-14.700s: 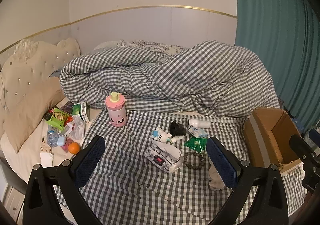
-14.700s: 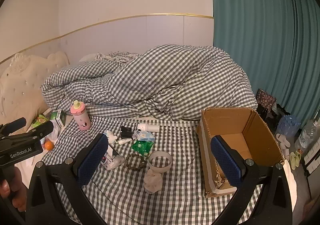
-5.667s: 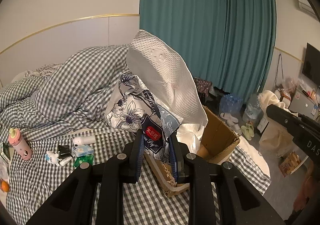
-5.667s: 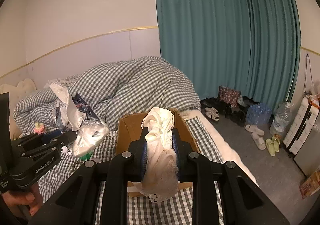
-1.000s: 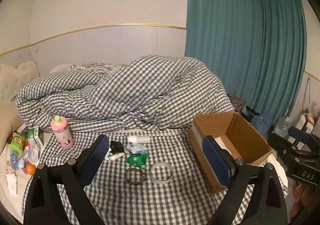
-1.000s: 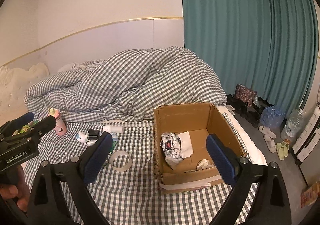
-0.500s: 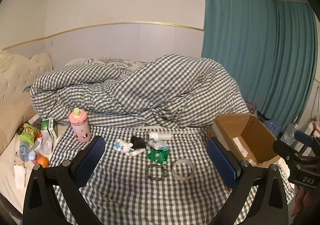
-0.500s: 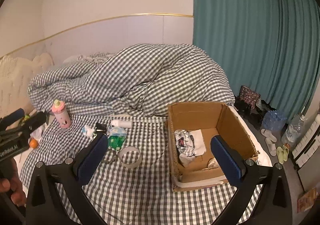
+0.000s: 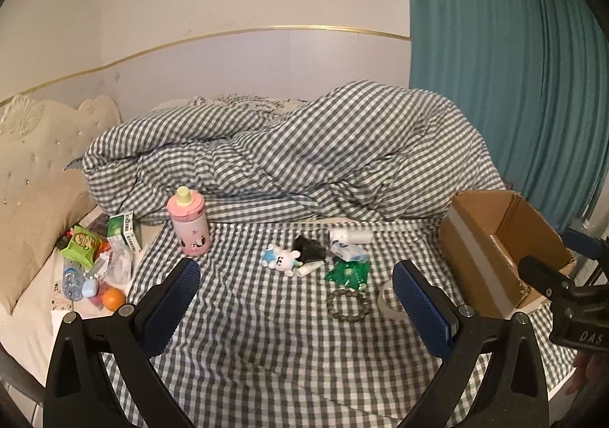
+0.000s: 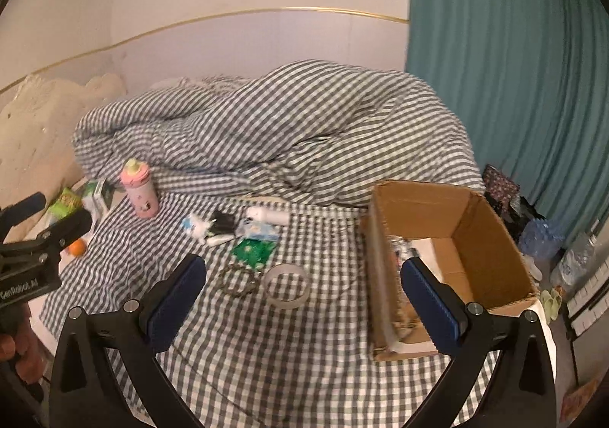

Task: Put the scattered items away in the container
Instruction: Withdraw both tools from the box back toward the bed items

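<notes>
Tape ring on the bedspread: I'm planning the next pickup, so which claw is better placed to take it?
Probably the right claw: open and empty, with the tape ring between its fingers and the cardboard box alongside. The left claw faces the toy cluster instead.

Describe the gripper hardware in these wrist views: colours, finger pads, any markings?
Both are alike: black Y-shaped frames with silver screws at the joints, each finger ending in a dark blue, finely textured pad. The left gripper, seen from the right wrist view, carries white "GenRobot.AI" lettering; the right gripper, in the left wrist view, shows "DAS". No cables or sleeves visible.
</notes>
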### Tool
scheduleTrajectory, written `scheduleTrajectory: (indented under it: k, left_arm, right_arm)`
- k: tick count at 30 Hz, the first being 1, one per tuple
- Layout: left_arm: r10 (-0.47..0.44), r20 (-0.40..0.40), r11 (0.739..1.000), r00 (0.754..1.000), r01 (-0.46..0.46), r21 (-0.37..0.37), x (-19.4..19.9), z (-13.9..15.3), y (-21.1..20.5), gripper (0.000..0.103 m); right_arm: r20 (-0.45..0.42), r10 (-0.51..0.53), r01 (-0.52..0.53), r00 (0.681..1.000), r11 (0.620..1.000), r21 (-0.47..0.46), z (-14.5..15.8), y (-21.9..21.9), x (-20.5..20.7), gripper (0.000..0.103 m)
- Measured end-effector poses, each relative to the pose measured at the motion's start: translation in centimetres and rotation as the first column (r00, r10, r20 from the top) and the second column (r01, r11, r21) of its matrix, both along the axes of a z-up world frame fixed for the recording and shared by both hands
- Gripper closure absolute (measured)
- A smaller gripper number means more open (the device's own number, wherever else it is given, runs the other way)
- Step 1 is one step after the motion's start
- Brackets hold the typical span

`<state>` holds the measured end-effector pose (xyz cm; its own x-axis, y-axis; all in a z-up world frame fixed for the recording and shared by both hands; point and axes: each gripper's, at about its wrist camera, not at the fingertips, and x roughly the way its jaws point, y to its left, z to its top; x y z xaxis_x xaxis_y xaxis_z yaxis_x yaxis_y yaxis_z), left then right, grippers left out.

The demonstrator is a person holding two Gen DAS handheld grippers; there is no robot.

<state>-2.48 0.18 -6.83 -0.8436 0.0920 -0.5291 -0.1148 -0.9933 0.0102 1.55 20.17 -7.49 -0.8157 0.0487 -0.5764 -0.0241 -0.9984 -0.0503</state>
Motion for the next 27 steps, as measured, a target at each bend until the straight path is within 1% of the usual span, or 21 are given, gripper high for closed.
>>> scheduleTrajectory:
  k: [6,11,16,20,27]
  left_arm:
    - [0.014,0.017,1.0,1.0,-0.014,-0.009,-0.5,-0.8,-1.2,0.0]
    - [0.023,0.041,1.0,0.999,-0.023,-0.012,-1.1,-1.8,-1.7,0.0]
    - [0.023,0.077,1.0,0.997,-0.022,-0.013,-2.3,-3.3,-1.7,0.0]
    - [0.018,0.099,1.0,0.995,-0.017,-0.013,-3.5,-4.3,-1.5,0.0]
    - [-0.004,0.144,1.0,0.99,0.005,-0.007,-5.7,-6.6,-0.7,0.0]
  right_arm:
    - [0.019,0.047,-0.047,0.999,0.999,0.01,-0.8,-1.9,-0.7,0.0]
    - [0.035,0.068,-0.069,0.997,0.998,0.015,-1.8,-2.5,-1.1,0.0]
    - [0.072,0.067,-0.067,0.995,0.998,0.001,-3.5,-2.5,-2.3,0.0]
    - [0.096,0.094,-0.094,0.991,0.996,-0.004,-4.5,-2.6,-3.3,0.0]
    - [0.133,0.104,-0.102,0.986,0.995,-0.021,-6.7,-2.0,-5.1,0.0]
